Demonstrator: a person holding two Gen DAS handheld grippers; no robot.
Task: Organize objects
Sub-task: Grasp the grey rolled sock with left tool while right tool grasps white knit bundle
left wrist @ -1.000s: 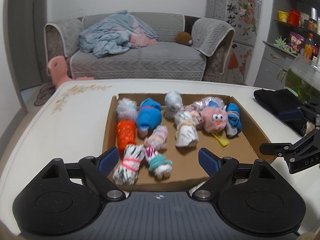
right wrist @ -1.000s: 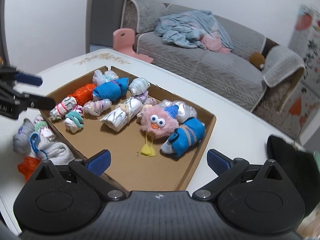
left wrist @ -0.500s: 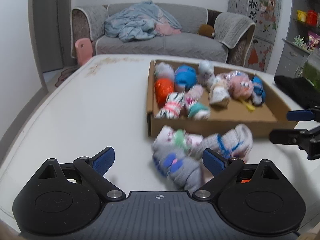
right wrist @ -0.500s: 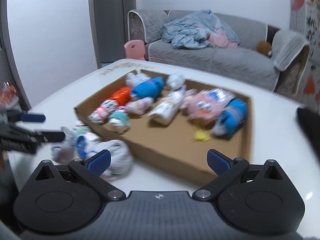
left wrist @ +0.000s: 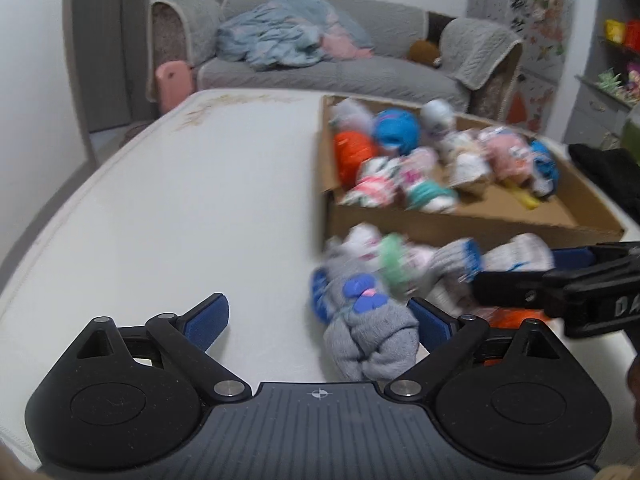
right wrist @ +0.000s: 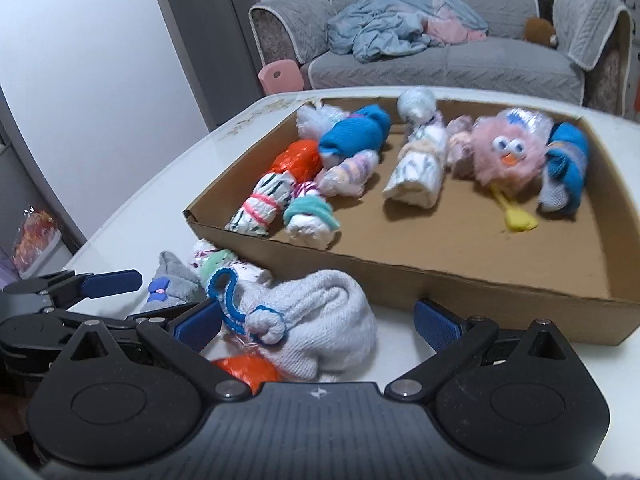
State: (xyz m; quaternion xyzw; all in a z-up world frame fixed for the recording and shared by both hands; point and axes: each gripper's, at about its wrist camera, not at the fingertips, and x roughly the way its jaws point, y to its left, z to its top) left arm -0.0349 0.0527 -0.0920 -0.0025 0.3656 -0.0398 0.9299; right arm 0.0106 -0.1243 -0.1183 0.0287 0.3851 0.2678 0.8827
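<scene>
Both grippers, left gripper [left wrist: 322, 322] and right gripper [right wrist: 318, 322], are released. Grasp the soft, light white sock bundle [right wrist: 320, 328] across its thick middle.

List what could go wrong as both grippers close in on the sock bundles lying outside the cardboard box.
1. The right gripper and left gripper sit very close over one small pile, so their fingers may collide.
2. The white sock bundle touches the grey sock bundle and an orange bundle; a grab may drag or snag a neighbour.
3. The pile lies against the cardboard box wall, so a finger may catch and shove the box.
</scene>
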